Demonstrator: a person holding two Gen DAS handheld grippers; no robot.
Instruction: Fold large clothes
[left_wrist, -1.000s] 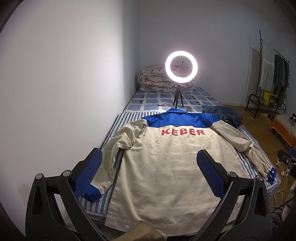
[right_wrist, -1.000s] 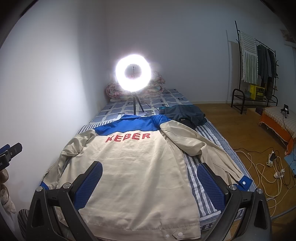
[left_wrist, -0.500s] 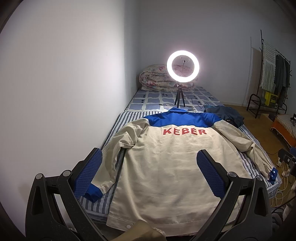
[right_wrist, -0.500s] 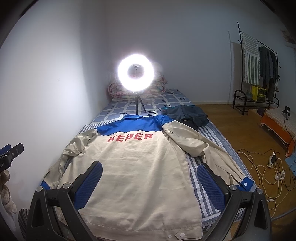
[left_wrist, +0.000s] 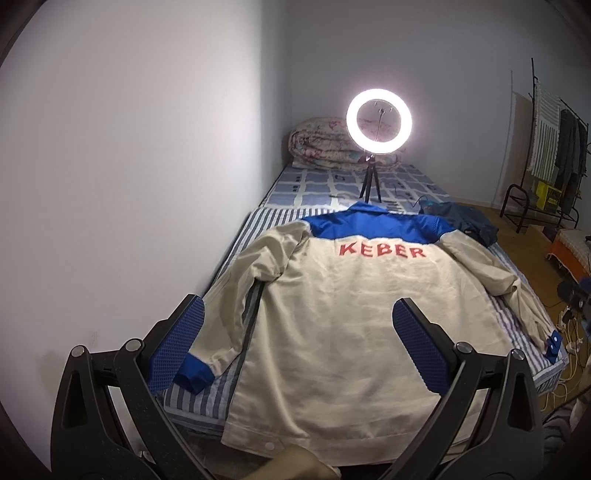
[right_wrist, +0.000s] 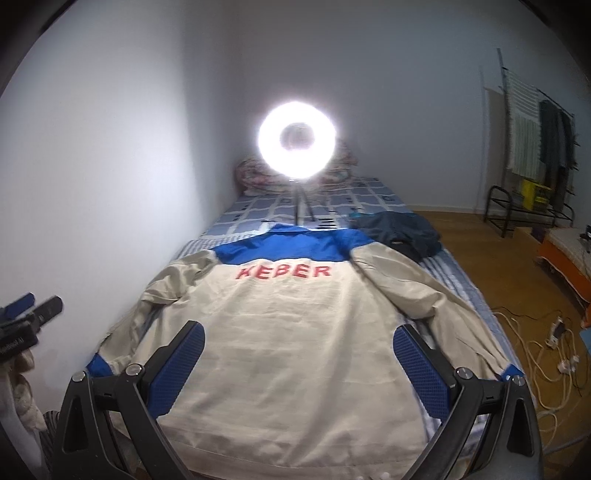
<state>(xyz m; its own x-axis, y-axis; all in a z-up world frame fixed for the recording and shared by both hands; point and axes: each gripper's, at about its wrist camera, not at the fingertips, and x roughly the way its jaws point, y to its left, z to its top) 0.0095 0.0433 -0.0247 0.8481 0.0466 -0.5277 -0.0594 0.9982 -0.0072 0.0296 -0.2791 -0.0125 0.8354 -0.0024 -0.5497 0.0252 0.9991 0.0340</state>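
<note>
A beige jacket (left_wrist: 354, 317) with a blue yoke, blue cuffs and red letters KEBER lies back up, spread flat on the striped bed (left_wrist: 207, 395). Both sleeves lie out to the sides. It also shows in the right wrist view (right_wrist: 295, 350). My left gripper (left_wrist: 295, 347) is open and empty, held above the jacket's hem. My right gripper (right_wrist: 297, 365) is open and empty, above the jacket's lower back. The left gripper's tip (right_wrist: 33, 314) shows at the left edge of the right wrist view.
A lit ring light on a tripod (left_wrist: 376, 122) stands on the bed beyond the collar. A rolled quilt (left_wrist: 325, 147) lies at the head. A dark garment (right_wrist: 399, 236) lies by the right shoulder. A wall runs along the left. A clothes rack (right_wrist: 532, 166) and floor cables (right_wrist: 546, 354) are right.
The right gripper has swung left and moved in over the jacket, its view now blurred. The left gripper has moved only slightly. The jacket has not moved.
</note>
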